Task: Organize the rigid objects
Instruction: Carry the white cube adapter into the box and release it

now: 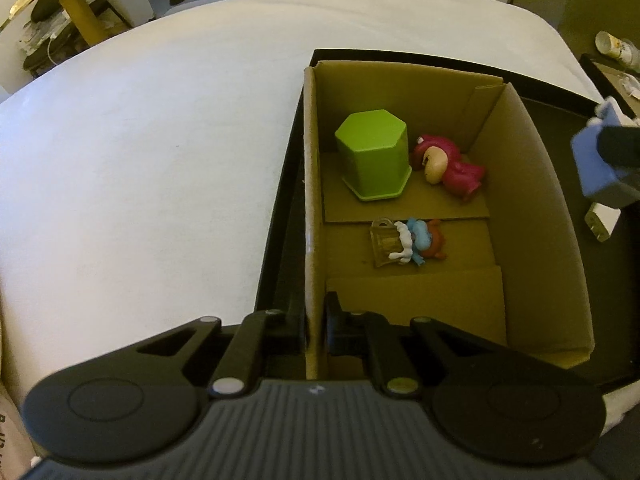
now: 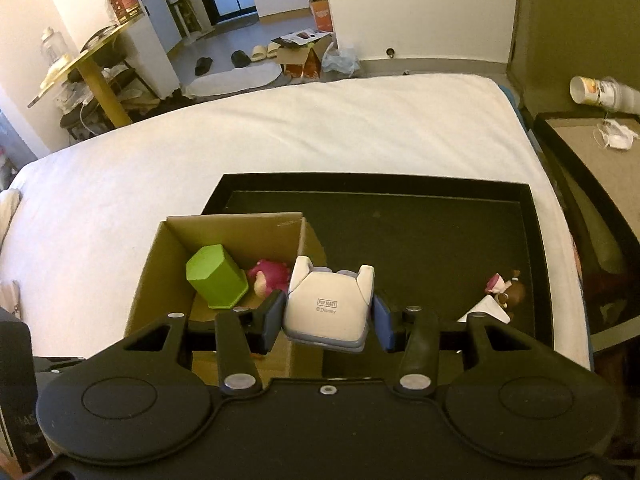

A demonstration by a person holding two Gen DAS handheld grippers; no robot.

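Your left hand-held gripper (image 1: 316, 320) is clamped on the near wall of the cardboard box (image 1: 314, 208), one finger on each side. Your right hand-held gripper (image 2: 326, 316) is closed on the pale figurine base (image 2: 326, 310), pads pressing both its sides.
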